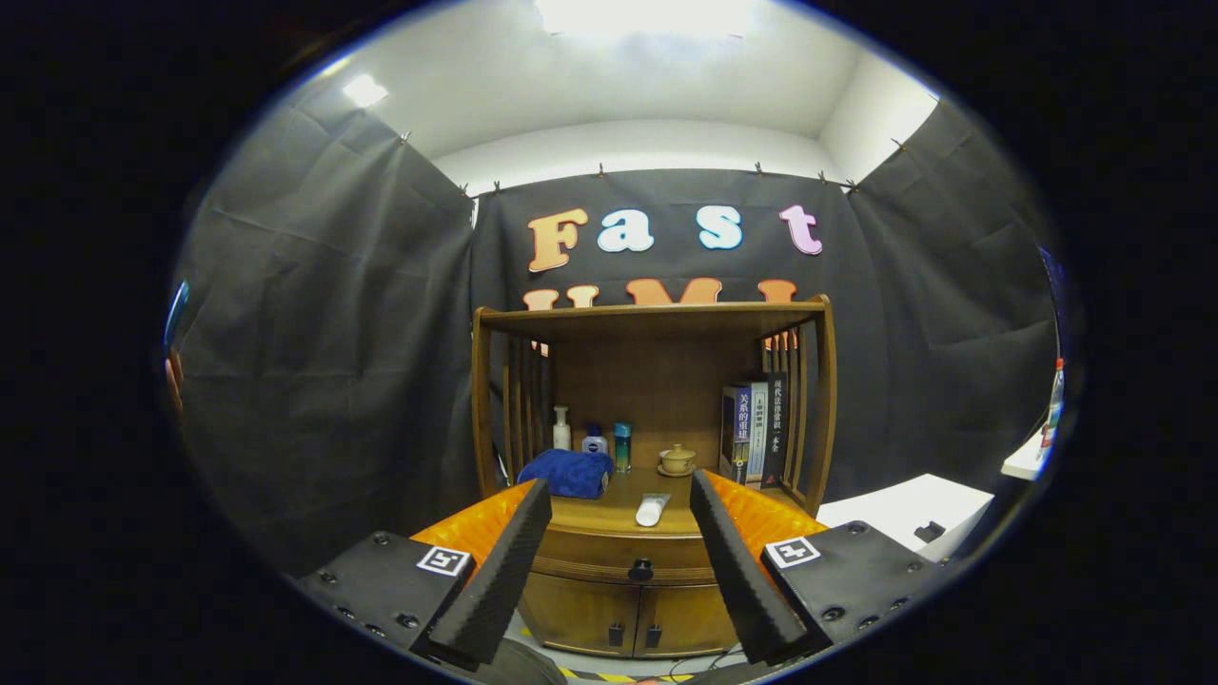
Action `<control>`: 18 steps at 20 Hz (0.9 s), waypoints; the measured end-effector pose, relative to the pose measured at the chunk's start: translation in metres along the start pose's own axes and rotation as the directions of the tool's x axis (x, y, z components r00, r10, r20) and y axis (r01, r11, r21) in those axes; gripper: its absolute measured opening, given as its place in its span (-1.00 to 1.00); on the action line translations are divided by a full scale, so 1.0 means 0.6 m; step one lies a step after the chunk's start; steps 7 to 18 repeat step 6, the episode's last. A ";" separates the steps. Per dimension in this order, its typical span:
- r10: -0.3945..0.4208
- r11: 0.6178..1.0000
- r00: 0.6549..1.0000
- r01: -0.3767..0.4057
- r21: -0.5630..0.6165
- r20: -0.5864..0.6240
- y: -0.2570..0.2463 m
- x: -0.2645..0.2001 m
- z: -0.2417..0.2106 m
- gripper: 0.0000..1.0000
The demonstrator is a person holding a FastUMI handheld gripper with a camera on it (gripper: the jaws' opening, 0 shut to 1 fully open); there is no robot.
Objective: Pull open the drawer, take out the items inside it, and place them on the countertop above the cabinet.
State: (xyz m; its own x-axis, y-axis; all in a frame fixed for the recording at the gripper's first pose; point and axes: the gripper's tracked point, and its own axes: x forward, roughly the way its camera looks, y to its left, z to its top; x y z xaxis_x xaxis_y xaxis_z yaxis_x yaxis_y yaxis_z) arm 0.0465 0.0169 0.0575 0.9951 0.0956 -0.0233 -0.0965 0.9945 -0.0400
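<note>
The gripper (pixel 618 561) has its fingers spread wide, holding nothing. Between and beyond them sits the wooden cabinet (pixel 652 457). Its drawer (pixel 628 557) is closed, with a dark knob (pixel 640 570). On the countertop (pixel 618 509) lie a white tube (pixel 652 510) and a blue towel (pixel 568 472).

Bright ceiling light (pixel 647 14) glaring overhead, sharp focus, strong fisheye bending at edges

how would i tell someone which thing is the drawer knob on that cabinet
Find the wooden cabinet against the black cloth wall, seen beyond the open gripper with nothing between its fingers. Just under its countertop runs the shut drawer. The knob is the single dark round one at the drawer's centre, unlike the paired small handles on the doors below.
</note>
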 end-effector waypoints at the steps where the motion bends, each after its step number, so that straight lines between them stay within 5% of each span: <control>1: 0.001 1.000 1.000 -0.001 0.013 0.000 -0.002 0.000 0.001 0.94; 18: 0.002 1.000 1.000 -0.001 0.031 -0.006 -0.011 0.003 -0.005 0.94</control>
